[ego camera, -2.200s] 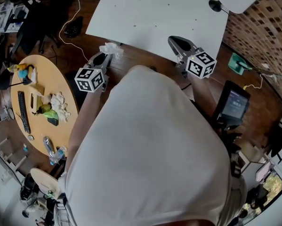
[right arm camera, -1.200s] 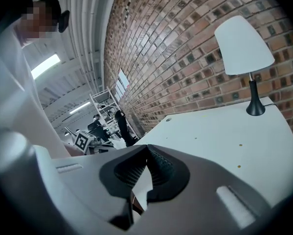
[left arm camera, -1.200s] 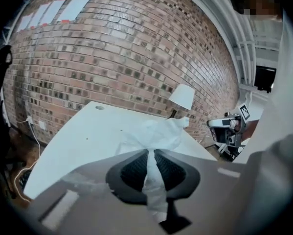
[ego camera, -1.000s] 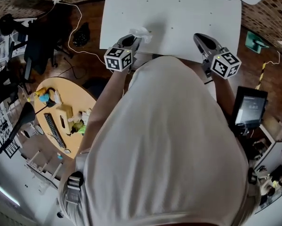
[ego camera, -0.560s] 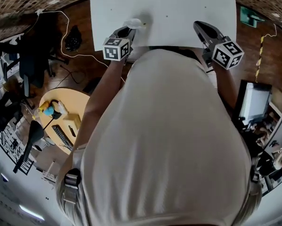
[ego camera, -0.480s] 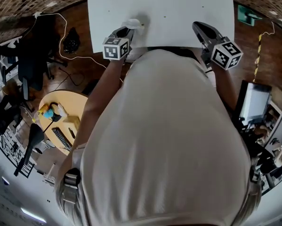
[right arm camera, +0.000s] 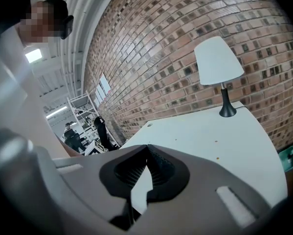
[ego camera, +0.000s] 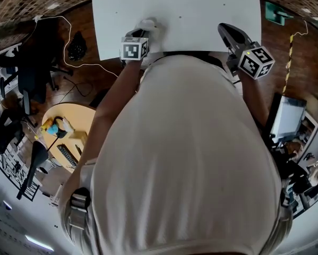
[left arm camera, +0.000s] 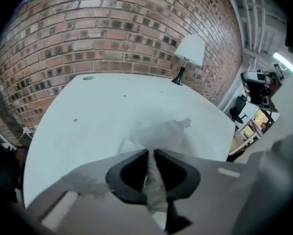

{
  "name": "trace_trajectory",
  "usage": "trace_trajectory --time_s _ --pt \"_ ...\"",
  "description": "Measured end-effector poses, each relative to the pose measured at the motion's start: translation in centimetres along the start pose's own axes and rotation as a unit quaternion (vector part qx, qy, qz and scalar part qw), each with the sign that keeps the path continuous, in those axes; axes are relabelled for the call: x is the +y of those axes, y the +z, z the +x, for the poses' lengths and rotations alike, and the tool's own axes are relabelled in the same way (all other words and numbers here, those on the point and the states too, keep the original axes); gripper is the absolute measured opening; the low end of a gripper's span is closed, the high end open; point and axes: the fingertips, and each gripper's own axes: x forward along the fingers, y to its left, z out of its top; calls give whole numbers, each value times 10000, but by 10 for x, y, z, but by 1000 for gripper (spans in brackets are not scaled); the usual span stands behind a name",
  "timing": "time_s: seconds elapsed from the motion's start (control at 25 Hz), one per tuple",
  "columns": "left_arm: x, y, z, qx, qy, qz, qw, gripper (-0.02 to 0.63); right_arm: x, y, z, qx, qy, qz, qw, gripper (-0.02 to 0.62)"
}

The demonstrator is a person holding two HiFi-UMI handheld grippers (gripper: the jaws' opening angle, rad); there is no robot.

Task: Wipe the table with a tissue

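Note:
A crumpled white tissue [left arm camera: 162, 132] sticks out ahead of my left gripper [left arm camera: 151, 154], whose jaws are shut on its tail. The tissue's loose end lies on or just over the white table [left arm camera: 87, 116]. In the head view the tissue [ego camera: 147, 24] sits near the table's [ego camera: 201, 9] front left edge, just beyond the left gripper [ego camera: 144, 32]. My right gripper [ego camera: 226, 30] hovers at the table's front right edge. Its jaws are shut with nothing between them, as the right gripper [right arm camera: 147, 150] view shows.
A white lamp [right arm camera: 218, 62] on a black stem stands at the table's far corner by the brick wall. Small brown specks [left arm camera: 75, 120] dot the tabletop. A round wooden table [ego camera: 68, 137] with clutter, a chair and a cable lie to the left on the floor.
My left gripper has lowered with the tissue over the table's front edge, down to the tabletop. The right gripper has stayed about where it was.

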Motion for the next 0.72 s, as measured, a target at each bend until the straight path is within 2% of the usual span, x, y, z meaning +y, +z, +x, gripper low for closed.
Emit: trace_trajectory --time_s 0.2,0.44,0.64,0.72 --pt "-8 -1 18 -118 319 31 9994 43 -23 1 -18 96 -7 57 9999 8" --pt "-40 10 40 -54 352 703 9969 35 -45 11 -33 119 42 -3 9999 8" --pt "-50 10 43 99 130 492 9987 35 -62 16 -38 179 117 23 9998 8" --pt "-45 14 32 -46 126 126 9998 35 -63 16 -34 223 201 34 9995 8"
